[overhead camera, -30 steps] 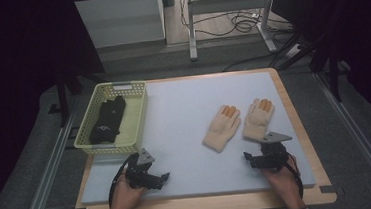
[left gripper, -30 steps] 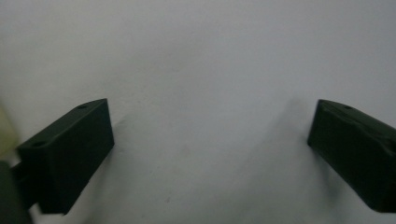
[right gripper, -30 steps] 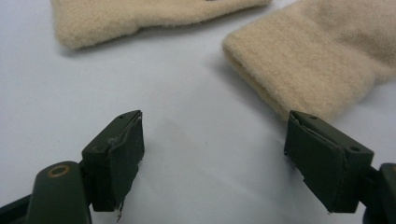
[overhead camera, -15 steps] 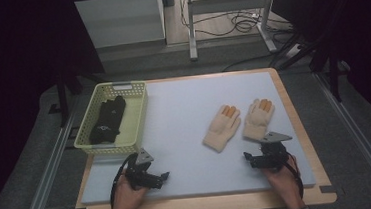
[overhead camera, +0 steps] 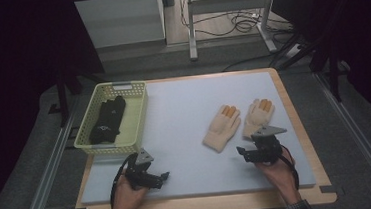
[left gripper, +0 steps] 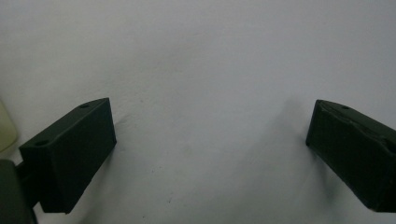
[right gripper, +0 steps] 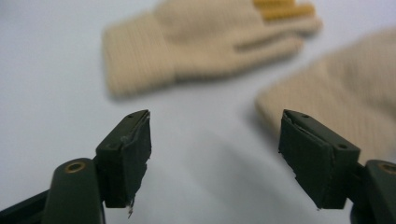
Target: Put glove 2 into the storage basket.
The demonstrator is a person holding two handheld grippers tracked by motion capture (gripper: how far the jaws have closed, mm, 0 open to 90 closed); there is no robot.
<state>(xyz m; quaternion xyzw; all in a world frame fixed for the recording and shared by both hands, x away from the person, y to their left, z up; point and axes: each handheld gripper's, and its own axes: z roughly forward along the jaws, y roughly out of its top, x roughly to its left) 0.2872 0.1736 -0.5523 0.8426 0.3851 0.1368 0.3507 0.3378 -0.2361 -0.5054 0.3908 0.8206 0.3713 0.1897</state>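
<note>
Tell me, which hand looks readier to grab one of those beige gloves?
The right. The right gripper, jaws open, sits just short of the nearer beige glove. The left gripper rests farther off, near the basket.

Even overhead light is falling on the pale surface [overhead camera: 186, 134] in the high view, while the room around it is sinking into near black at both side edges. The whole frame is looking soft and slightly grainy. In the right gripper view the beige gloves [right gripper: 205, 44] are blurring out of focus; the fingers [right gripper: 128, 154] are staying sharp, casting faint shadows.
</note>
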